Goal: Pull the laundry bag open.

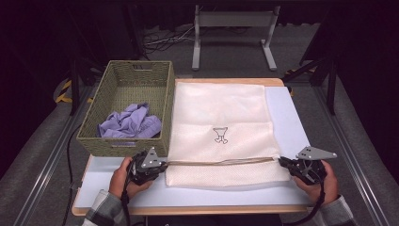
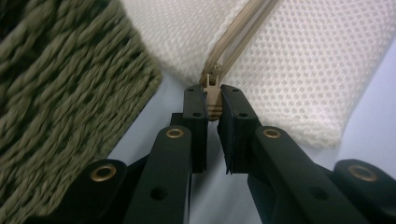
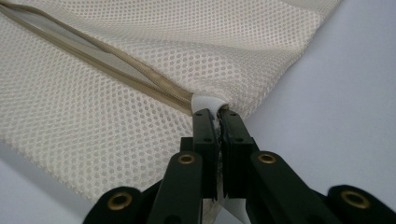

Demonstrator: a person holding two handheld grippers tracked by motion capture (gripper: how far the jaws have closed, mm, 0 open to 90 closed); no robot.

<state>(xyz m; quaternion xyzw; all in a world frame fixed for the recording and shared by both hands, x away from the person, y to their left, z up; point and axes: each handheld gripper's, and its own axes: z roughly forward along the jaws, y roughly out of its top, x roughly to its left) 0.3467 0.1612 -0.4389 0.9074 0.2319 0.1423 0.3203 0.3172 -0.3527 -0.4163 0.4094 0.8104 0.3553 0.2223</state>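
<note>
Now my left hand-held gripper [image 2: 212,100] clamps the zipper pull [image 2: 211,88], my right hand-held gripper [image 3: 217,122] pins the mesh bag [image 1: 221,113] corner; next, lifting the opened mouth.

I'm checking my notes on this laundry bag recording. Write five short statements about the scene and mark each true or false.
1. The left gripper is shut on the zipper pull of the mesh bag. True.
2. The right gripper hangs open above the table. False: it is clamped on the bag's corner at the zipper's other end.
3. The woven basket holds a lilac cloth. True.
4. The basket stands to the right of the bag in the high view. False: it stands at the bag's left.
5. The zipper is fully closed. False: the right gripper view shows it parted.
</note>
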